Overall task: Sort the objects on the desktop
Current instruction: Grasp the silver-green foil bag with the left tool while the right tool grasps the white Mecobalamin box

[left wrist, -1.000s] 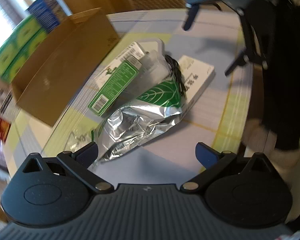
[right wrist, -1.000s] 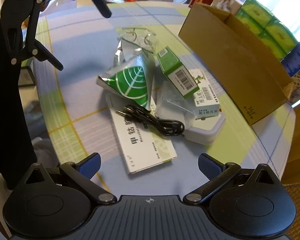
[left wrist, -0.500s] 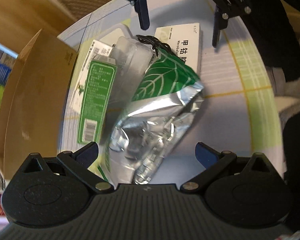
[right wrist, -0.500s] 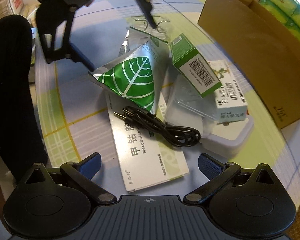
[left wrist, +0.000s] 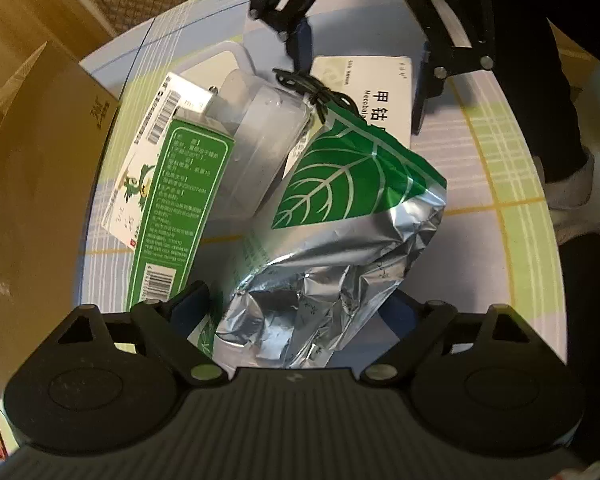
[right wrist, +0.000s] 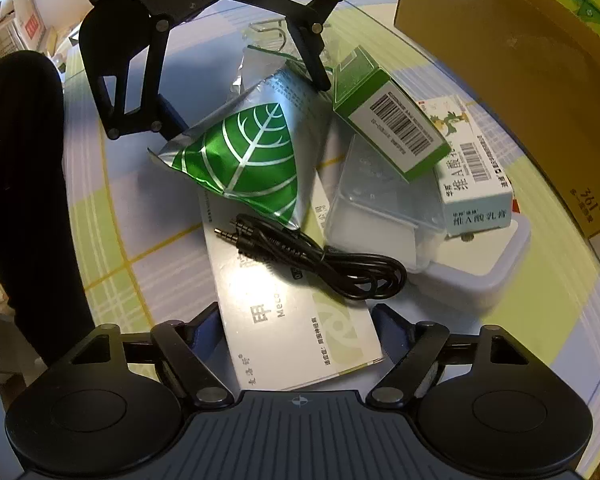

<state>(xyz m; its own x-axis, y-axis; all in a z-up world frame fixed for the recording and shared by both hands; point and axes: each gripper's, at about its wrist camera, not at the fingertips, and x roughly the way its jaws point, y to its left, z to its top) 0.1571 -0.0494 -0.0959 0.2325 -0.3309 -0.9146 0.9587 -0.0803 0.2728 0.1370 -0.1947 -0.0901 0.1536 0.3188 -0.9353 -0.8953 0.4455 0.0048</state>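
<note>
1. The left tool was spread wide, its fingers either side of the crumpled end of the foil pouch, gripping nothing.
2. The pouch lay on the counter, straight ahead of the left tool, its leaf end resting on the white box.
3. Ahead and to the left of that tool stood the green box, leaning on a clear case, with the carton further left.
4. The right tool was also released, its fingers flanking the near end of the white box.
5. The black cable lay coiled on that box, just ahead of the right tool, touching the pouch.
6. The two tools faced each other across the pile.
</note>
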